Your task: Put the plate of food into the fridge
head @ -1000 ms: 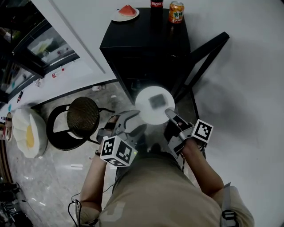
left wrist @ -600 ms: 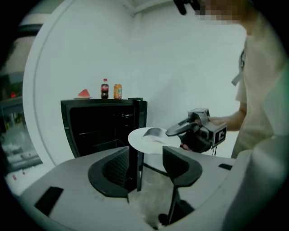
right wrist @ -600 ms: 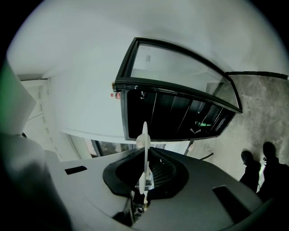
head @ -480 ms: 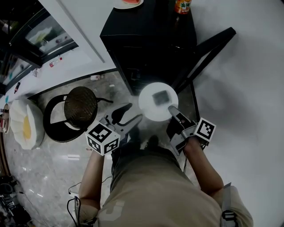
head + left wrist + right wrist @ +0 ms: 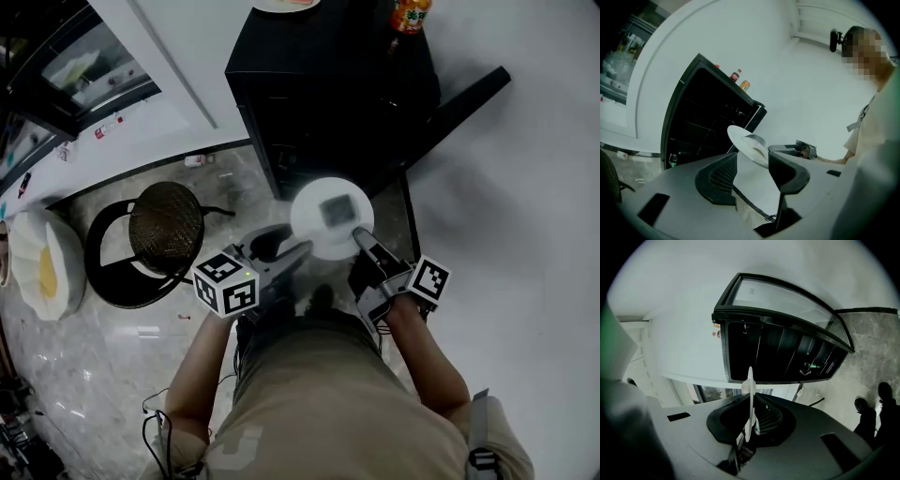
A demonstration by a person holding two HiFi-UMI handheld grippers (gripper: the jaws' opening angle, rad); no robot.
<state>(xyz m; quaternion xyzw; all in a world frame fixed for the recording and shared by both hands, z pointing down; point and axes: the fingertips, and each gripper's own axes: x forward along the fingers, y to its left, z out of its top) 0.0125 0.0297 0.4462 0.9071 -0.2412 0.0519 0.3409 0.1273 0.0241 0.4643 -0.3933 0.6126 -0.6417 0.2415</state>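
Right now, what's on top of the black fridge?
On the fridge: an orange can, a red-labelled bottle beside it, a plate at the far-left corner. The head view's edge cuts off most of the plate, hiding its contents.

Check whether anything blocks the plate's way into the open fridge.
Nothing visible does. The plate, clamped at its rim by the right tongs, sits in front of the fridge, whose front is open, with the door swung aside to the right. The left tongs are open and empty beside the plate, off that path.
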